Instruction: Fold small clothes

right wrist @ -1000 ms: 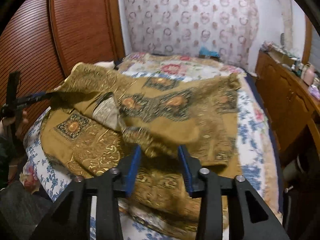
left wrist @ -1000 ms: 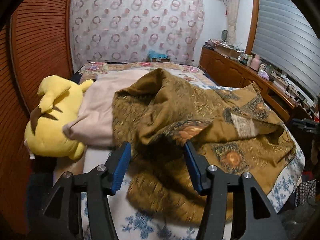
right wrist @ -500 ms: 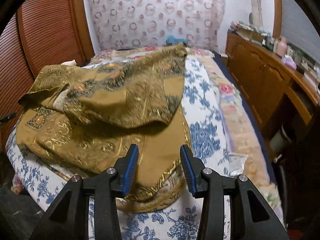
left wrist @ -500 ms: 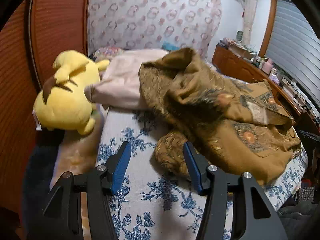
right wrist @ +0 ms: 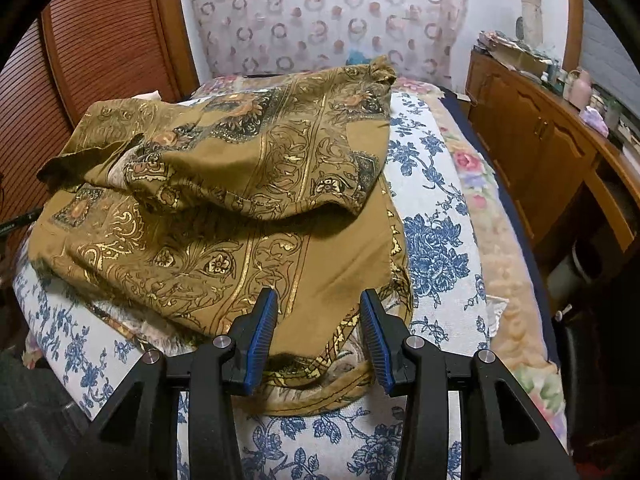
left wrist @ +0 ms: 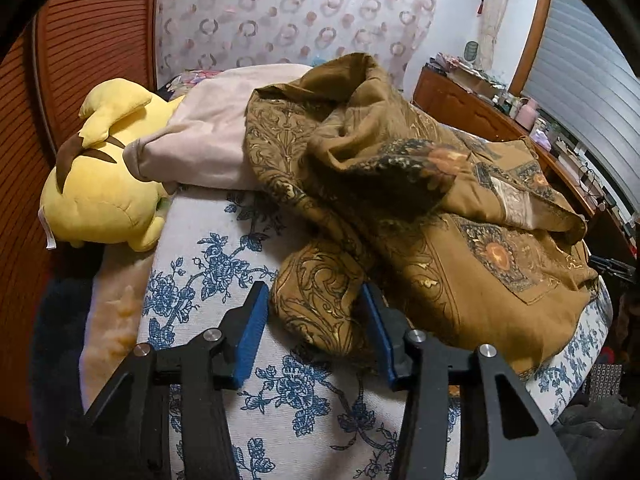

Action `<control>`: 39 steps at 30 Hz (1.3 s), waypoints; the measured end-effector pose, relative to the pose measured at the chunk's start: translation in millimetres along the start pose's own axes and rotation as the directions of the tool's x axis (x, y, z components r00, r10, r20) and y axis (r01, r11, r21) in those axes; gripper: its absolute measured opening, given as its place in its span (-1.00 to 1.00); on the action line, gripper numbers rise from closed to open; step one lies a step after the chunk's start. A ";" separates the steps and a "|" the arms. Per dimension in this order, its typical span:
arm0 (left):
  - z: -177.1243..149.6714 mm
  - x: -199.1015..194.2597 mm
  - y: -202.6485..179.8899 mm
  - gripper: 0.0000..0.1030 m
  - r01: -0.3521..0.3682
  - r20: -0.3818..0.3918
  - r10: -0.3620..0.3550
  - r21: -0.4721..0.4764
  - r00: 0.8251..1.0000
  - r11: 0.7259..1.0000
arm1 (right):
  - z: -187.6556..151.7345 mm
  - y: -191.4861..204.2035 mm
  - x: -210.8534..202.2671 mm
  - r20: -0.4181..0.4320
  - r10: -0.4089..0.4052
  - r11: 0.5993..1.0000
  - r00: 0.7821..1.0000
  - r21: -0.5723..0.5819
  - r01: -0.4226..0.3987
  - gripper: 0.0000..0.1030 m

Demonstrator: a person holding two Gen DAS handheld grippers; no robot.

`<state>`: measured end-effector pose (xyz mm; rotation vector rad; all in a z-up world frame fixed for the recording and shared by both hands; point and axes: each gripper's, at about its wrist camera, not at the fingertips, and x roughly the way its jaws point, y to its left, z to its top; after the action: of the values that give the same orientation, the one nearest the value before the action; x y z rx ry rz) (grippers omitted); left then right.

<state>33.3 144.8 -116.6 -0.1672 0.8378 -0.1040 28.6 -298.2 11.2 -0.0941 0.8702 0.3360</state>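
We have an olive-gold patterned cloth garment [left wrist: 460,240] lying rumpled on the bed with the blue-flower white sheet [left wrist: 224,280], its layers heaped over each other and not yet flat or folded. In the left wrist view our left gripper [left wrist: 316,332] has its jaws part open and they have just been closing a little; a rounded lobe of the garment's near-left edge sits between the blue pads, and we cannot tell whether the pads press it. In the right wrist view our right gripper [right wrist: 318,332] stands with jaws part open over the near hem of the garment [right wrist: 224,208], fabric between them, no clear pinch seen. A yellow plush toy [left wrist: 104,184] and a pale pink folded cloth [left wrist: 200,148] lie at the far left of the bed, touching each other, the pink one right beside the garment. A brown wooden sideboard [right wrist: 536,132] runs along the right. We judge the garment light, thin and limp, likely a bit slick with its gold print; it will sag and slide, so best take hold at hem corners or a seam edge, pinching one layer only, both sides evenly.
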 end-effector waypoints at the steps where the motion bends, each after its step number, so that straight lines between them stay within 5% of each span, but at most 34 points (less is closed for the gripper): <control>1: 0.3 0.3 -0.2 -0.04 0.000 -0.001 0.000 0.000 1.000 1.000 | -0.3 -0.4 -0.9 0.003 -0.008 1.000 1.000 0.001 0.008 -0.13; 6: 0.6 1.2 -3.5 -0.18 0.002 -0.001 -0.002 0.014 1.000 1.000 | -0.2 -13.6 -3.4 0.016 -0.075 0.997 0.997 0.018 0.075 -0.13; 11: -0.5 -2.0 -8.5 -0.90 0.035 0.002 -0.035 0.013 0.999 0.999 | -4.3 -18.7 3.2 0.006 -0.098 0.995 0.995 0.025 0.098 -0.11; 14: -0.8 -23.7 -10.0 -0.94 0.055 0.061 -0.055 -0.009 0.997 0.998 | -5.2 -17.5 4.8 0.012 -0.100 0.995 0.995 0.020 0.100 -0.11; 17: -2.0 -54.6 -10.2 -0.94 0.059 0.127 -0.055 -0.028 0.990 0.998 | -8.6 -17.8 1.7 0.017 -0.088 0.996 0.996 0.020 0.088 -0.24; 20: -4.4 -91.2 -10.0 -0.94 0.072 0.189 -0.064 -0.035 0.980 0.997 | -11.9 -19.5 -3.6 0.015 -0.045 0.999 0.999 0.017 0.045 -0.89; 25: -7.6 -122.2 -5.1 -0.94 0.045 0.205 -0.036 -0.041 0.978 0.998 | -4.5 -24.9 -32.3 0.064 0.017 0.999 0.998 0.037 -0.020 -0.93; 32: -25.1 -113.4 -12.2 -0.92 -0.004 0.096 0.002 0.022 0.995 1.000 | -11.7 -24.2 -88.2 0.087 0.003 1.000 0.996 0.002 -0.004 -0.93; 39: -26.7 -95.1 -5.4 -0.19 -0.044 0.059 0.042 0.032 0.997 0.999 | -30.8 -29.8 -71.7 0.027 -0.044 0.999 0.999 0.031 0.043 -0.80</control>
<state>-50.0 151.7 -63.8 -0.1208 0.7804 -0.0722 -27.0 -351.0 44.4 -0.0800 0.8440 0.2827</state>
